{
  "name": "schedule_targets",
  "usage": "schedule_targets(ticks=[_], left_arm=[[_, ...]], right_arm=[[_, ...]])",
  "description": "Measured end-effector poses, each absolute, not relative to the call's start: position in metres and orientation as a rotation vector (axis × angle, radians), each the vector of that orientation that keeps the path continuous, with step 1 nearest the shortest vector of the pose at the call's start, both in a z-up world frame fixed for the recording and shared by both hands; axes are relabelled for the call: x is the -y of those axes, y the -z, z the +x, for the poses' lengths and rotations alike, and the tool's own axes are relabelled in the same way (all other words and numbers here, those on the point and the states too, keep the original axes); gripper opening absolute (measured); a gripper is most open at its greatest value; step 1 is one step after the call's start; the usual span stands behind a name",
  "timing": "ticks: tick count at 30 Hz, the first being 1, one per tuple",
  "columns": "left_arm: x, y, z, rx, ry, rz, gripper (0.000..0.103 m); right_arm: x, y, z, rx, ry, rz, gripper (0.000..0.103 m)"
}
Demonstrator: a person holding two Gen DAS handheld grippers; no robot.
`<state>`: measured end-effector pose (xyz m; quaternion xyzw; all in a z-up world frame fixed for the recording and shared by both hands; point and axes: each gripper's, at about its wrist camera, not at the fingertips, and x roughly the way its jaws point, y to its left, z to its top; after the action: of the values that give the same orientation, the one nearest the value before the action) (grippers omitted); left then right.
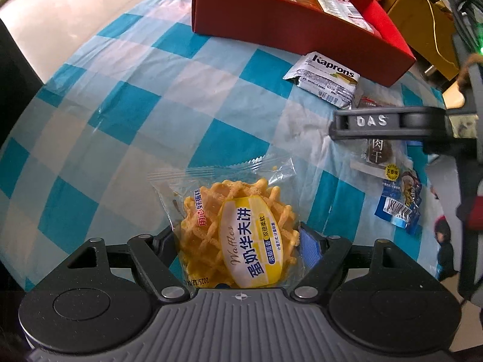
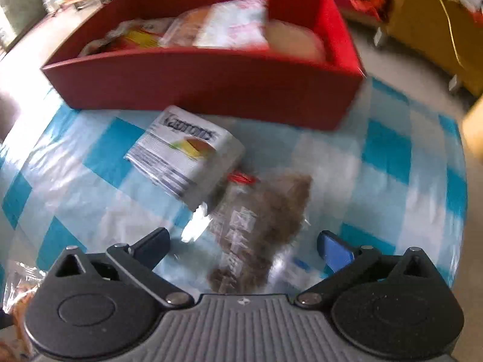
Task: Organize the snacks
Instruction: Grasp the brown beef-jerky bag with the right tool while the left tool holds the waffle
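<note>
Blue-and-white checked cloth (image 1: 126,114) covers the work surface, and a red box (image 1: 271,27) stands at its far edge. Several packets are already lodged inside the box, among them an orange-and-white wrapper (image 1: 329,1); this part of the sorting is judged done.

The left gripper (image 1: 238,241) is pointed steeply downward, and a waffle packet (image 1: 241,229) is seen between its fingers, which stand partly apart with both pads against the wrapper's sides. The packet is thus taken to be pinched, though whether it is lifted clear of the cloth cannot be told.

The right gripper (image 2: 244,247) is shown with its fingers spread wide, nothing being pressed between them. Directly below it a brown dried-meat packet (image 2: 262,226) lies on the cloth, loose between the open pads, so a grasp has not yet been made. In the left wrist view one finger of this gripper is seen crossing above the same packet.

Three further items remain outside the box: a grey Kaprons packet (image 2: 187,154), lying just in front of the box wall and overlapping the brown packet's upper end, and a small blue wrapper (image 1: 400,205) beside the brown one. The task is judged about half complete, four packets being left to transfer.
</note>
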<state>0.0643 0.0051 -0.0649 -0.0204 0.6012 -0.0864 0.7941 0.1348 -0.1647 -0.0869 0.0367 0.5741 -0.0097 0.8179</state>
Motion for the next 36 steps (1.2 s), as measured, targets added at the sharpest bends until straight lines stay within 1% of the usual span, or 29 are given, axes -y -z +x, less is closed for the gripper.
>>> schedule_targets(ticks=[3, 7, 9, 10, 11, 12, 13, 14, 15, 18, 19, 20, 23, 29, 32, 36], left_arm=[[-0.008, 0.068, 0.065, -1.299, 0.177, -0.047, 0.083], [-0.009, 0.073, 0.066, -1.315, 0.173, -0.043, 0.083], [-0.007, 0.072, 0.066, -1.312, 0.177, -0.039, 0.083], [-0.007, 0.072, 0.066, -1.311, 0.181, -0.044, 0.083], [-0.006, 0.071, 0.066, -1.311, 0.184, -0.045, 0.083], [-0.006, 0.071, 0.065, -1.309, 0.184, -0.044, 0.083], [-0.005, 0.070, 0.064, -1.304, 0.185, -0.041, 0.083], [-0.005, 0.069, 0.063, -1.300, 0.185, -0.038, 0.083], [-0.004, 0.067, 0.062, -1.295, 0.184, -0.037, 0.083], [0.000, 0.058, 0.058, -1.262, 0.190, -0.023, 0.083], [0.002, 0.055, 0.057, -1.246, 0.188, -0.011, 0.083], [0.003, 0.052, 0.056, -1.235, 0.187, -0.004, 0.083], [0.006, 0.045, 0.053, -1.215, 0.193, -0.004, 0.082], [0.004, 0.042, 0.053, -1.209, 0.195, -0.011, 0.082], [0.004, 0.043, 0.053, -1.211, 0.205, -0.009, 0.082], [0.000, 0.044, 0.053, -1.218, 0.211, -0.020, 0.083]], right_arm=[[0.167, 0.087, 0.144, -1.250, -0.026, 0.046, 0.103], [0.167, 0.089, 0.144, -1.174, 0.013, 0.076, 0.103], [0.170, 0.086, 0.138, -1.181, -0.005, 0.063, 0.103], [0.172, 0.084, 0.135, -1.178, -0.017, 0.063, 0.098], [0.173, 0.082, 0.130, -1.162, -0.020, 0.048, 0.089], [0.175, 0.080, 0.123, -1.151, -0.027, 0.041, 0.085], [0.176, 0.078, 0.117, -1.147, -0.037, 0.034, 0.076], [0.178, 0.076, 0.112, -1.139, -0.042, 0.031, 0.071], [0.178, 0.071, 0.110, -1.133, -0.044, 0.027, 0.064], [0.186, 0.059, 0.095, -1.120, -0.050, 0.027, 0.051], [0.191, 0.054, 0.090, -1.116, -0.054, 0.061, 0.040], [0.194, 0.051, 0.087, -1.109, -0.059, 0.092, 0.035], [0.199, 0.042, 0.080, -1.090, -0.058, 0.121, 0.030], [0.205, 0.038, 0.073, -1.085, -0.058, 0.174, 0.028], [0.216, 0.042, 0.082, -1.095, -0.007, 0.197, 0.027], [0.228, 0.044, 0.103, -1.067, 0.111, 0.147, 0.029]])
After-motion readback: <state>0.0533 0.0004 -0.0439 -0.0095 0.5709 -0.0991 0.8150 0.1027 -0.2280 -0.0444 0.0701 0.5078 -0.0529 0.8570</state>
